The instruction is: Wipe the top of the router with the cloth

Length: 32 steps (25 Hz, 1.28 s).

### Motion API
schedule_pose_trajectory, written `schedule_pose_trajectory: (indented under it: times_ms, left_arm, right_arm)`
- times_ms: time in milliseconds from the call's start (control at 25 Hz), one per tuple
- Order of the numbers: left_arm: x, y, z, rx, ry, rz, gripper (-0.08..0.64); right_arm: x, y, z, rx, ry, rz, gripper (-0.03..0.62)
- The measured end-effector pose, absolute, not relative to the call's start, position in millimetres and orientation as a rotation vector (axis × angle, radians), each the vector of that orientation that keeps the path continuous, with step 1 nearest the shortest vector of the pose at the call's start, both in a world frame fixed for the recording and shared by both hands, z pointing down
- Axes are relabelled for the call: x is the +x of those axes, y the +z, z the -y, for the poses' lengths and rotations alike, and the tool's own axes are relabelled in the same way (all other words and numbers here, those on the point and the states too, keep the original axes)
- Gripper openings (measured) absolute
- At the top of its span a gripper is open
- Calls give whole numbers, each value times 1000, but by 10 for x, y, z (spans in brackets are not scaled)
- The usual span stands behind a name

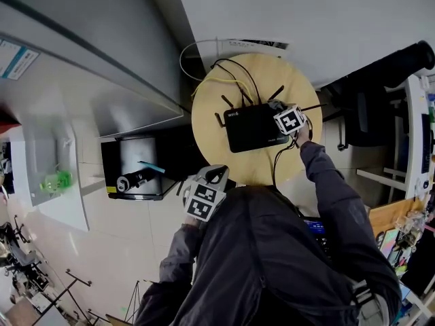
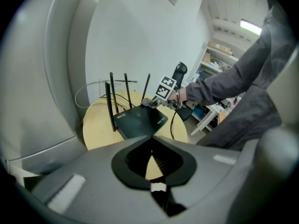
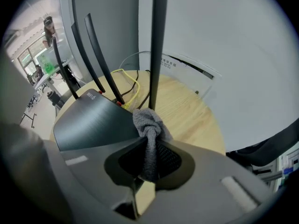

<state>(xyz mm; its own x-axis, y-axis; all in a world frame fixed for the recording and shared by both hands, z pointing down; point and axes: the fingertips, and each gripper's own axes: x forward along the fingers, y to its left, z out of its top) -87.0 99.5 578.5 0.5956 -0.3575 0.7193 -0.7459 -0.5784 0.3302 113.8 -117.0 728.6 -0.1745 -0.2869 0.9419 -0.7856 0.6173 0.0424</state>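
Observation:
A black router [image 1: 253, 126] with several upright antennas lies on a round wooden table [image 1: 211, 134]. In the right gripper view, my right gripper [image 3: 148, 141] is shut on a bunched grey cloth [image 3: 148, 125]. The cloth's knotted end rests at the right edge of the router's top [image 3: 88, 120], beside one antenna [image 3: 156, 45]. In the head view the right gripper [image 1: 279, 111] is over the router's far right corner. My left gripper [image 1: 216, 176] hangs at the table's near edge, clear of the router [image 2: 140, 121]. Its jaws [image 2: 152, 139] meet at the tips with nothing between them.
Yellow and black cables [image 1: 228, 73] run off the back of the table toward the wall. A grey cabinet [image 1: 102, 66] stands at the left, and a black bin [image 1: 139, 175] holding items sits on the floor beside the table. A dark chair [image 1: 370, 107] is at the right.

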Motion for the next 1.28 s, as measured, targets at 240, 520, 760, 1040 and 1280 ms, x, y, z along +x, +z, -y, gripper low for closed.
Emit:
schedule_pose_trajectory:
  times_ms: [240, 520, 760, 1040, 1280]
  left_arm:
    - [-996, 5805, -1041, 2191, 784, 901, 0]
    - [-1099, 5791, -1118, 2183, 768, 907, 0]
    - [-1215, 5782, -1159, 2160, 751, 943, 0]
    - [-1196, 5776, -1151, 2165, 746, 946, 0]
    - [-1110, 5776, -1105, 2187, 768, 916, 0]
  right_arm:
    - [362, 6965, 1116, 829, 495, 1935, 37]
    - [-624, 6981, 679, 582, 448, 2020, 37]
    - [-807, 7248, 428, 488, 474, 1948, 37]
    - [-786, 7203, 479, 426, 352, 1933, 37]
    - [-536, 7206, 548, 460, 381, 1928, 37]
